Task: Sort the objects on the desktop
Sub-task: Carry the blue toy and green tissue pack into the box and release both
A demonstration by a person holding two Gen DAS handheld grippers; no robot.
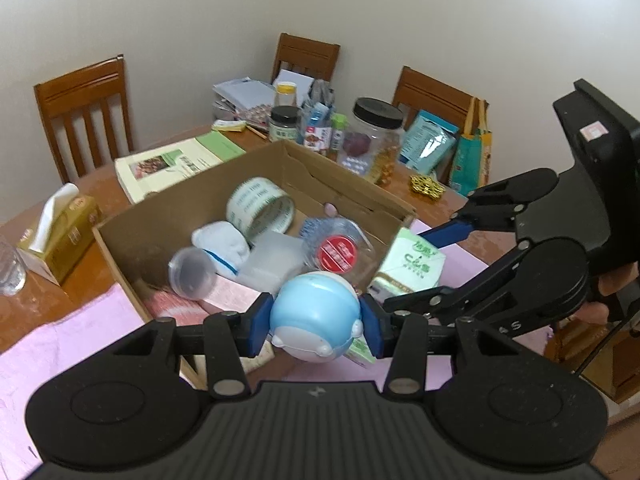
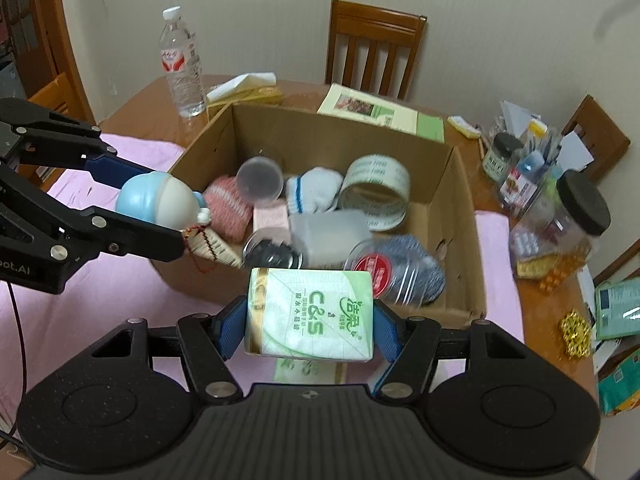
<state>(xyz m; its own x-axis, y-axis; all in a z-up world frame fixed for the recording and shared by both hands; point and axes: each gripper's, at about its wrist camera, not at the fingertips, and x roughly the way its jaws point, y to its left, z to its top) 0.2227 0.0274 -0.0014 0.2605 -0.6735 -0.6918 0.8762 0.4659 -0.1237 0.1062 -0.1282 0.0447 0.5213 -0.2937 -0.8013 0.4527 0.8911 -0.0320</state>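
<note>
The left gripper [image 1: 316, 322] is clenched on a round blue-and-white toy [image 1: 314, 314], its blue pads pressing the toy's two sides, so the toy hangs just short of the near wall of the cardboard box [image 1: 132, 216], probably poised to go in with the rest. The right gripper [image 2: 310, 320] likewise grips a green-and-white tissue pack [image 2: 310, 314] between its pads, label up, held just ahead of that claw and at the box's near edge; in the left wrist view the same pack shows to the right of the toy. Both loads sit over the pink cloth [image 2: 120, 300] that covers the near part of the table, which suggests they were gathered there for sorting. Beyond the claws, inside the box, lie a clear cup [image 2: 259, 178], a white sock with a blue stripe [image 2: 316, 190], a pink knitted piece [image 2: 228, 208], a translucent plastic container [image 2: 326, 232], a red-lidded clear tub [image 2: 374, 274] and, farther back, a printed tape roll [image 2: 376, 194]. A dark-lidded item by the pack is blurred and cannot be named. Past the box stand a water bottle [image 2: 182, 60], a tissue box [image 1: 64, 226], a booklet [image 1: 172, 164] and a crowd of jars [image 1: 374, 136], their labels too small to read. What lies under the tissue pack is mostly hidden.
</note>
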